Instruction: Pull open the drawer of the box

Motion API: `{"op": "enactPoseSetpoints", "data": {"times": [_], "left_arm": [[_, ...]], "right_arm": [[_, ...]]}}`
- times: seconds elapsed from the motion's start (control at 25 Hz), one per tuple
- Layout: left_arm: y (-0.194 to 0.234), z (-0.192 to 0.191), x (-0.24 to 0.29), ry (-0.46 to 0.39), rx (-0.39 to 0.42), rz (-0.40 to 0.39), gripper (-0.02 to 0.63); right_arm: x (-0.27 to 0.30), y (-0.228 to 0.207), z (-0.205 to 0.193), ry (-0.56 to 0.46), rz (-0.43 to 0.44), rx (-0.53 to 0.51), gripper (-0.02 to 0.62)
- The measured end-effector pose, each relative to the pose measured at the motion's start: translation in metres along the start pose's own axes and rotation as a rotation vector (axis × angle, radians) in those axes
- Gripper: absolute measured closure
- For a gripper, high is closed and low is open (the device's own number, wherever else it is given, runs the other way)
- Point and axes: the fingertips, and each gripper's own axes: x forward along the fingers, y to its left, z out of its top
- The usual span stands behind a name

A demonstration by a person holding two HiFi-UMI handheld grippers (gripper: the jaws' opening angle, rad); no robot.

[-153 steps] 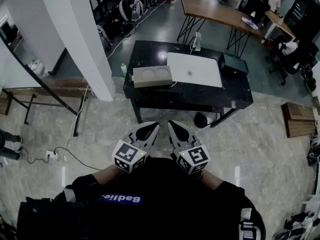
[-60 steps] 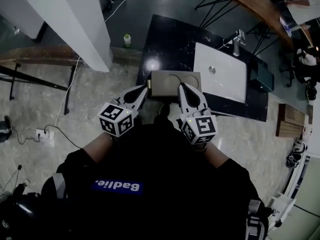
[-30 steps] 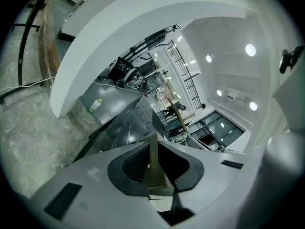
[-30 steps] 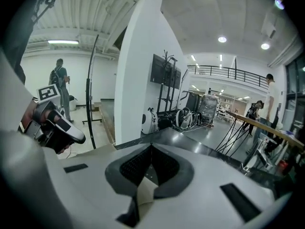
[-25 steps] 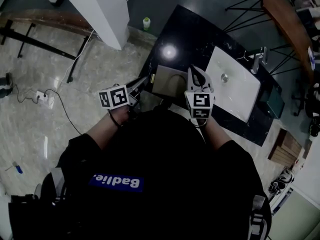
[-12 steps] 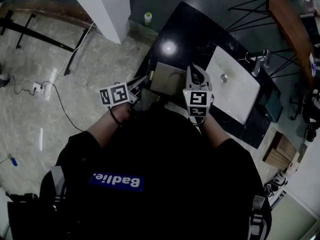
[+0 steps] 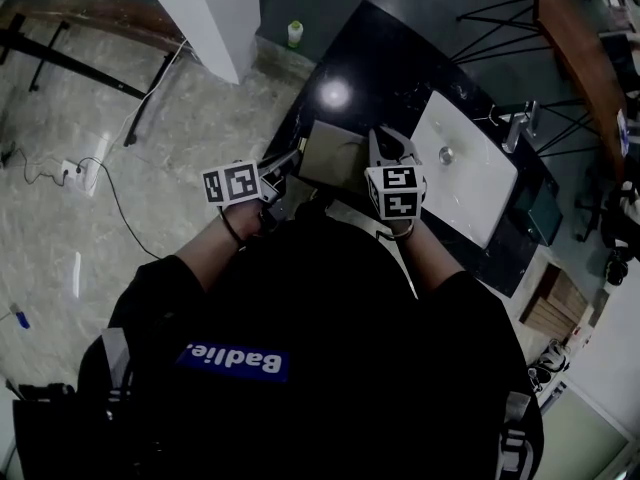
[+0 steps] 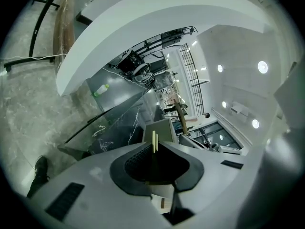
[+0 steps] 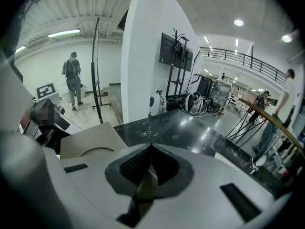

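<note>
A beige box (image 7: pixel 335 153) lies on the black table (image 7: pixel 400 58), near its front edge. My left gripper (image 7: pixel 290 160) is at the box's left end. In the left gripper view its jaws (image 8: pixel 154 146) are shut on a thin pale tab (image 8: pixel 155 138) that sticks up between the tips, with the box (image 8: pixel 164 128) right behind. My right gripper (image 7: pixel 384 140) stands over the top of the box, its marker cube facing up. In the right gripper view the jaws (image 9: pixel 151 146) meet at the tip with nothing between them, and the box top (image 9: pixel 90 140) lies to the left.
A white slab (image 7: pixel 465 178) lies on the table right of the box. A white pillar (image 7: pixel 200 8) stands at the table's left with a small bottle (image 7: pixel 294 34) beside it. A cable and power strip (image 7: pixel 72 173) lie on the floor. A wooden table (image 7: pixel 580 48) stands further right.
Both grippers came from in front of my body up to the box. In the last second the right gripper tipped more upright over the box; the left stayed at its left end.
</note>
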Motion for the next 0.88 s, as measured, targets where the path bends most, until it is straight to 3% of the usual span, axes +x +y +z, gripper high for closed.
{"op": "enactPoseSetpoints", "data": {"times": [0.44, 0.88], "left_arm": [[0.0028, 0.0007, 0.0008, -0.007, -0.046, -0.026, 0.575], [0.0027, 0.0008, 0.0002, 0.008, -0.017, -0.015, 0.578]], "right_arm": [[0.0050, 0.0021, -0.0025, 0.040, 0.005, -0.013, 0.595], [0.0068, -0.0001, -0.0037, 0.050, -0.005, -0.010, 0.595]]}}
